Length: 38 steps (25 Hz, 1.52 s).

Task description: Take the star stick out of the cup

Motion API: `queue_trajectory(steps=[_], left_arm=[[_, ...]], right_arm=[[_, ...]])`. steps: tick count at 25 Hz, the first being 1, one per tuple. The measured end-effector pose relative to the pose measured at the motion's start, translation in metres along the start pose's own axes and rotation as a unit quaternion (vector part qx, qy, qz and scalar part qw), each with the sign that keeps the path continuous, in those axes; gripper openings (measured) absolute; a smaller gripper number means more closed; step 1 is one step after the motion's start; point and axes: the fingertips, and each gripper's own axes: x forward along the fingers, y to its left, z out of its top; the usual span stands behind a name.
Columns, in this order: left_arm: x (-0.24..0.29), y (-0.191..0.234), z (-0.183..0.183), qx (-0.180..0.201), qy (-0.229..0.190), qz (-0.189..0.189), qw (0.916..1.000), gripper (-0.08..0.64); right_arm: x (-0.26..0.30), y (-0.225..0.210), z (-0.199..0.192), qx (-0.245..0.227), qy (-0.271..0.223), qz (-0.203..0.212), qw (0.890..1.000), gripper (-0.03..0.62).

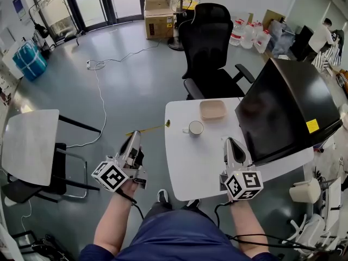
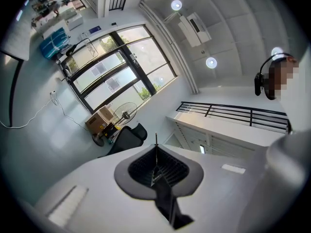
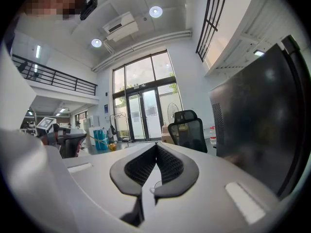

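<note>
Head view with both claw views; task essentially complete. Nearest, the right claw (image 1: 229,141) hangs over the near part of the white surface (image 1: 187,165). Its jaws meet at the tips and hold nothing.

The left claw (image 1: 134,136) is off the surface's left edge, above the floor. Its jaws are closed on the stick (image 1: 148,129), and in the left gripper view a thin shaft stands out from between the pressed pads.

The stick is thus out of the cup (image 1: 194,128) and carried in the air. What appears left is only to draw it clear or set it down.

Orientation: the long axis runs from the left claw's tips toward the person's right and slightly away, nearly level as seen from above. The held end is the plain one. The far end, a small dark-yellow shape taken to be the star, points at the cup and sits over the surface's left edge, near the cup but apart from it. Whether it touches the surface cannot be told.

Beyond the cup lies a shallow tan dish (image 1: 212,109); farther off stands a black chair (image 1: 209,42).
</note>
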Motion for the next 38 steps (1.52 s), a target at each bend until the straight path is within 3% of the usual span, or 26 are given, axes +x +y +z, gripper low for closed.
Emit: queue_trajectory(steps=[38], left_arm=[[0.024,-0.007,-0.015,0.001,0.013,-0.008,0.9999,0.008]], right_arm=[[0.009,-0.016,0.001,-0.008,0.0,0.008,1.0,0.006]])
